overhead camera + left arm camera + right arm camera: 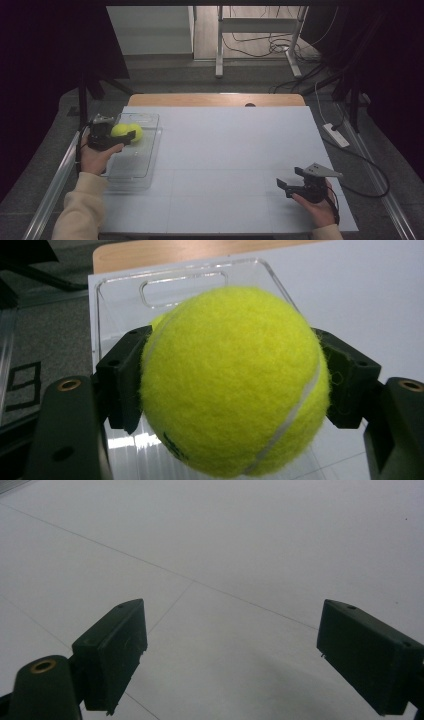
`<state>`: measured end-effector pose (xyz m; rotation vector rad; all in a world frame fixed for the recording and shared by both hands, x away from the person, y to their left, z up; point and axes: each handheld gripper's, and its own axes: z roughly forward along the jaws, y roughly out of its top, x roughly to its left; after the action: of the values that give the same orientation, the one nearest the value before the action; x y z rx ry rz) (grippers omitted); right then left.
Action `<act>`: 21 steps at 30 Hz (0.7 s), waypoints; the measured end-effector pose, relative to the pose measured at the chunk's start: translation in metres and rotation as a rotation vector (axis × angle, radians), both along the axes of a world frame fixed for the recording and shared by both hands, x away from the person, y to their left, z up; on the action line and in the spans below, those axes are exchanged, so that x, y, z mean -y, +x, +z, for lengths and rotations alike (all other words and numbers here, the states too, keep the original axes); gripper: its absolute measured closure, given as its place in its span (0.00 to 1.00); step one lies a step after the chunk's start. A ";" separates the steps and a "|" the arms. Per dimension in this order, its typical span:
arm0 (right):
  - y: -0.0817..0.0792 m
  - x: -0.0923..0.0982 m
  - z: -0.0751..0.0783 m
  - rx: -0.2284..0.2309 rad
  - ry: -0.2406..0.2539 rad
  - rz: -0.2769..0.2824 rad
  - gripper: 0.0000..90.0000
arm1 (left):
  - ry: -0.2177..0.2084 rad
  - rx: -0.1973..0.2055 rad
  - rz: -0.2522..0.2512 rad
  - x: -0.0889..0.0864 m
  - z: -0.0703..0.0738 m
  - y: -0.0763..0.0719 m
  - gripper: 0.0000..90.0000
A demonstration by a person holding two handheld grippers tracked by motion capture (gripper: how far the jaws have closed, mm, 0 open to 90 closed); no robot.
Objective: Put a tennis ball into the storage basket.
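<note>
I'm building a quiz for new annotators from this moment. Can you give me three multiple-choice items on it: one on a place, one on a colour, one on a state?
1. Where is the tennis ball?
A. Between the left gripper's jaws, over the clear tray
B. On the bare table by the right gripper
C. On the floor past the table

2. What colour is the ball?
A. Red
B. Yellow-green
C. Blue

3. How do the right gripper's jaws stand?
A. Shut on the ball
B. Shut on the tray's rim
C. Open, with nothing between them

Right letters: A, since the left gripper view shows both pads pressed on the ball's sides with the tray behind it; B, since the felt is bright yellow-green in the high view and the left gripper view; C, since the right gripper view shows the jaws wide apart over the white table.
</note>
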<state>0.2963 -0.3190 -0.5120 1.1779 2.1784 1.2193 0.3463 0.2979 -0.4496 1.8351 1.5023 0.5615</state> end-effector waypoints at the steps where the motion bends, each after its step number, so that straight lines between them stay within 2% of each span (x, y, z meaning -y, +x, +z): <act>1: 0.000 0.000 0.000 0.000 -0.003 0.000 0.14 | -0.001 -0.003 0.000 0.000 -0.001 0.000 0.30; 16: 0.000 -0.001 0.000 0.001 -0.006 0.001 0.14 | 0.032 -0.101 -0.009 0.000 -0.018 0.010 0.30; 21: 0.000 -0.001 0.000 0.001 -0.006 0.001 0.14 | 0.033 -0.119 -0.004 -0.001 -0.020 0.012 0.30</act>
<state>0.2962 -0.3183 -0.5122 1.1736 2.1802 1.2127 0.3583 0.2991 -0.4697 1.9259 1.5744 0.4853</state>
